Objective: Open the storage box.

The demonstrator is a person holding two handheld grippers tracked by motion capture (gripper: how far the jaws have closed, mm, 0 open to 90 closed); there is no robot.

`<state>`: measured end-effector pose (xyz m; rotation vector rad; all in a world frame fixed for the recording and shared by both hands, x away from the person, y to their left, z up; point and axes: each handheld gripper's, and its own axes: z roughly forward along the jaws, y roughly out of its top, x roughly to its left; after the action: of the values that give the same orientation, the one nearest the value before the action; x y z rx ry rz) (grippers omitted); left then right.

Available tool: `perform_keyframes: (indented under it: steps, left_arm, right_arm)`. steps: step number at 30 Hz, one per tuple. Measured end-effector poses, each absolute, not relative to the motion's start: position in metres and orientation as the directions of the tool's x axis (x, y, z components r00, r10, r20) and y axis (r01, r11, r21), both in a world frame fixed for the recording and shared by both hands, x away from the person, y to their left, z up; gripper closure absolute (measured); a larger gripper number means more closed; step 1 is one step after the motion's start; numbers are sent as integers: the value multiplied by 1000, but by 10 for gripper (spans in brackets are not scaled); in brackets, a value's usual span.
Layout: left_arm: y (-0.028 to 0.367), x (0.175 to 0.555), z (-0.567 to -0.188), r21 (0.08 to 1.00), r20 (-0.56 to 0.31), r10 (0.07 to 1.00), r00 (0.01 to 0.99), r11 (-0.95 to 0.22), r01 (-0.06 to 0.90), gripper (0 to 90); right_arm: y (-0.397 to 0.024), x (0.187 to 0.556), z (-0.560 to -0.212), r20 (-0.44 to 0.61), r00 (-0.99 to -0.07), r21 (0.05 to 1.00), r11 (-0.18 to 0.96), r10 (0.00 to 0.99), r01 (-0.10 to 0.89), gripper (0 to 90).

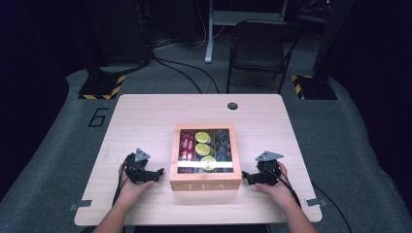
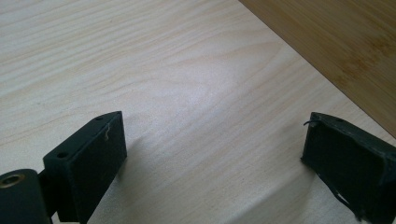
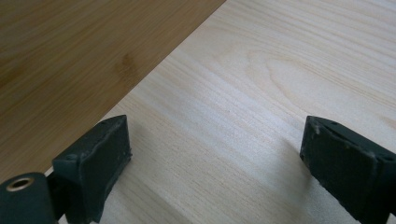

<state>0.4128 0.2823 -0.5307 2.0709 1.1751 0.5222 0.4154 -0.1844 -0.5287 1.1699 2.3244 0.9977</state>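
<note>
A wooden tea box (image 1: pixel 205 154) sits in the middle of the bench (image 1: pixel 145 116), close to the near edge. Its see-through lid is down, and you can see red packets (image 1: pixel 187 147) and round yellow packs (image 1: pixel 202 143) inside. The left gripper (image 1: pixel 154 174) rests on the bench just left of the box, and the right gripper (image 1: pixel 247 176) rests just right of it. Both have their jaws wide apart and hold nothing. To open the box well, I think one gripper should steady a side while the other lifts the lid's near edge slowly.
</note>
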Motion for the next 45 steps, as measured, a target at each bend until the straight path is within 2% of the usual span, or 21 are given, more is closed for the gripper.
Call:
perform_keyframes:
  steps: [45]
  left_arm:
    - [282, 413, -530, 729, 11, 856, 517, -361, 582, 62]
  right_arm:
    - [-183, 417, -529, -4, -594, 726, 411, 804, 551, 70]
